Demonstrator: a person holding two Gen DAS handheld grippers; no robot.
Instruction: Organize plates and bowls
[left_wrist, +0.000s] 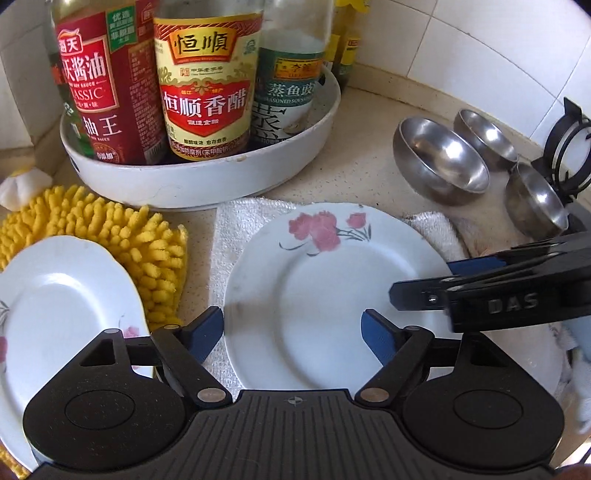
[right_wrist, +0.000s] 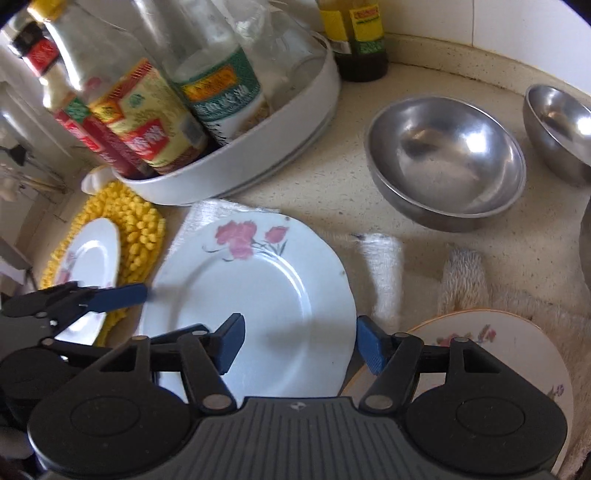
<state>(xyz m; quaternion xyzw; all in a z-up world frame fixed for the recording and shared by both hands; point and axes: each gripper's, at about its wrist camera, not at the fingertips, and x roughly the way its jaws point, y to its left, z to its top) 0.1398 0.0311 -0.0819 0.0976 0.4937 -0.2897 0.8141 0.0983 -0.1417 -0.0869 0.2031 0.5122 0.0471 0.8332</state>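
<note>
On the counter (left_wrist: 369, 133), the flowered plate (left_wrist: 332, 288) lies flat between both grippers, its left rim at 12 o'clock of the nearer left gripper (left_wrist: 293, 334), whose fingers, like the right gripper (right_wrist: 299, 343) ones, gape empty.

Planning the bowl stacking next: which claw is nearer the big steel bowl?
Right. The right claw hovers over the flowered plate just below the big steel bowl; the left claw sits farther left.

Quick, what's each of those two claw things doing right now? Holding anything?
Left gripper: open, holding nothing, above the flowered plate.
Right gripper: open, holding nothing, over the same plate's right edge.
</note>
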